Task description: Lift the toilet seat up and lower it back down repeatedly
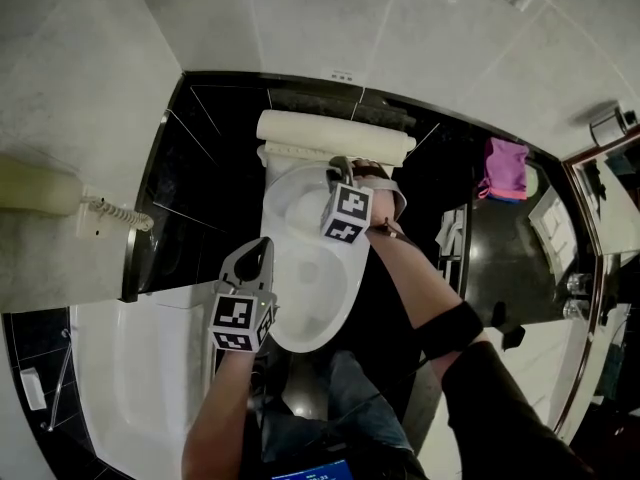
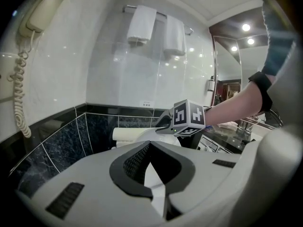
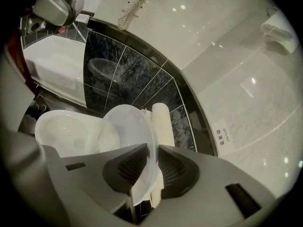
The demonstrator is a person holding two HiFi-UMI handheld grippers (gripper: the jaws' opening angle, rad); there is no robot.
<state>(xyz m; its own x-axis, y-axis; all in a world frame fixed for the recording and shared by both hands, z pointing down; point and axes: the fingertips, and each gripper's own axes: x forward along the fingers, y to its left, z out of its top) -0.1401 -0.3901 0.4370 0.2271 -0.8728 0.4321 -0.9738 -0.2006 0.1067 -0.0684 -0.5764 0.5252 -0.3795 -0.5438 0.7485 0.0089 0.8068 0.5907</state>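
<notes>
While the big white bathtub (image 1: pixel 110 320) sits off to one side, the toilet bowl (image 1: pixel 318 318) stands in the middle, against the black wall tiles (image 1: pixel 200 173). The toilet seat (image 3: pixel 125 124) is tipped up over the back of the bowl, not lying flat. The right gripper (image 3: pixel 152 148) is pinching the seat's thin edge between its pads. The left gripper (image 2: pixel 150 142) is just beside the bowl's rim, with its tips pressed together and nothing in them.

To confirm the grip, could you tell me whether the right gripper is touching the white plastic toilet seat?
Touching. The right gripper view shows the right gripper with both dark pads closed against the rim of the white plastic toilet seat.
</notes>
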